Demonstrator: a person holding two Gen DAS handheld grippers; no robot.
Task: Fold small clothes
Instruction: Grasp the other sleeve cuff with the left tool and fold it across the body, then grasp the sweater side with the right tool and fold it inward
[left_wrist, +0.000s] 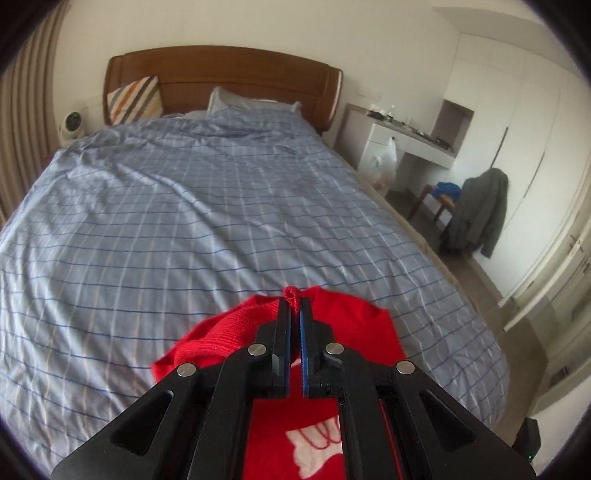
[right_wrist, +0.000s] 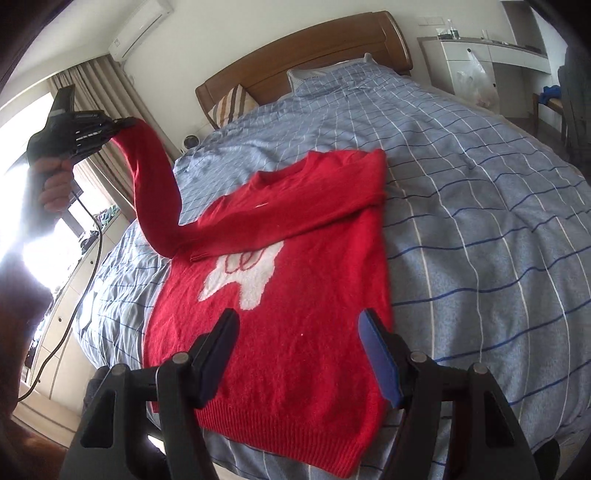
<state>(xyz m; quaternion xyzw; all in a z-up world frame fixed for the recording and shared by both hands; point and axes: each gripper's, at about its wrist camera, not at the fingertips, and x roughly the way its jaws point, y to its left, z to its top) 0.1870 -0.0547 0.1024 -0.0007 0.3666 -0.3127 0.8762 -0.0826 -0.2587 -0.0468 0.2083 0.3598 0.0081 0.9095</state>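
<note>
Hand at upper left of the right-wrist view, fist wrapped round the grip of the left tongs, raised high above the bed. Tongs pointing toward frame centre, pinched narrow on the cuff of one sleeve, with a nub of red knit poking out past the tips in the left-wrist view. Sleeve hanging in a long curve from the cuff down to the shoulder of the red sweater. Dark cable trailing down from the grip along the left edge.

Right tongs at lower centre, spread wide, gripping nothing, hovering over the lower half of the sweater near its hem; contact with the knit not discernible.

Sweater flat on the bed, front up, neck toward the headboard, hem toward the camera at the foot edge. Other sleeve already folded across the chest, cuff near the left side of the body. Wide stretch of bare cover to the right of the sweater and beyond the collar; only a narrow strip of bed to its left before the drop-off. Window and curtain beyond that edge.

Fuzzy red knit, ribbed band along the hem, white motif with red line detail on the chest. Cover pale blue, rumpled, gridded with dark blue and white lines. Headboard smooth brown wood; striped cushion leaning against it. Tong arms matte black with silver pivot pins, blue pads on the inner faces.
</note>
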